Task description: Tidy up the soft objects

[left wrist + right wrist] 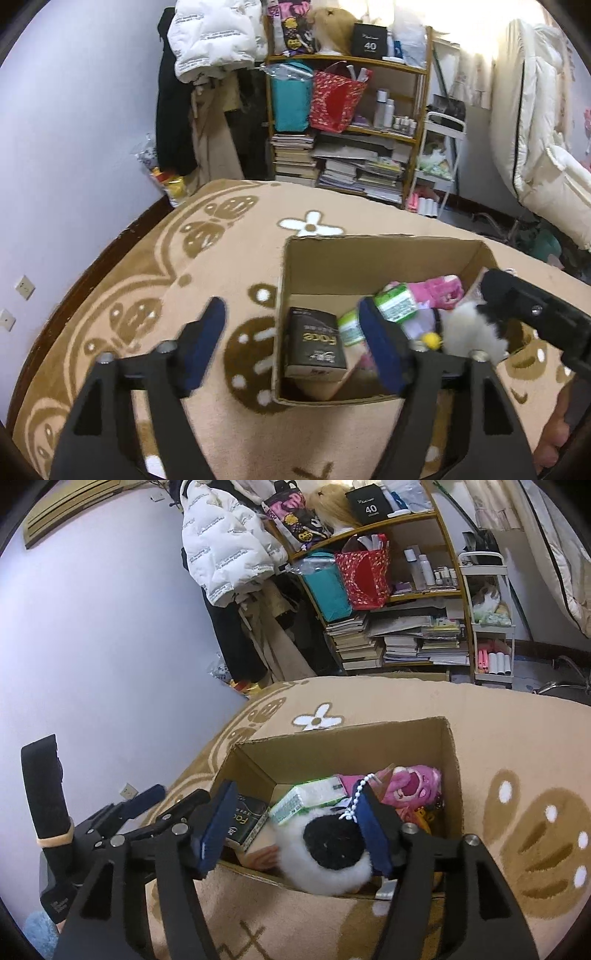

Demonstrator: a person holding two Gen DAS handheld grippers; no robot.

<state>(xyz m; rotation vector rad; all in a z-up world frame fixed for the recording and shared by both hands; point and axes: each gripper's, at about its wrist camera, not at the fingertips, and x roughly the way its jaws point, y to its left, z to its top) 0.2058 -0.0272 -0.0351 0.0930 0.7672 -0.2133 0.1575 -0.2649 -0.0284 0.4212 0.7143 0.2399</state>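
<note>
An open cardboard box [376,254] [343,744] stands on a beige patterned blanket. Inside lie a pink plush [441,291] [412,784], green tissue packs [395,302] [310,797] and a dark "Face" box [316,341] [245,821]. A white and black fluffy plush [328,853] [472,332] with a bead chain [356,797] sits at the box's near edge. My right gripper [299,825] is open around it; its chain drapes over the right finger. My left gripper [291,343] is open and empty over the box's left wall.
The blanket [155,295] covers a raised surface with a wall to the left. A shelf [347,122] with books, bags and bottles stands behind. A white jacket [229,550] hangs beside it. A white cart [491,620] stands to the right.
</note>
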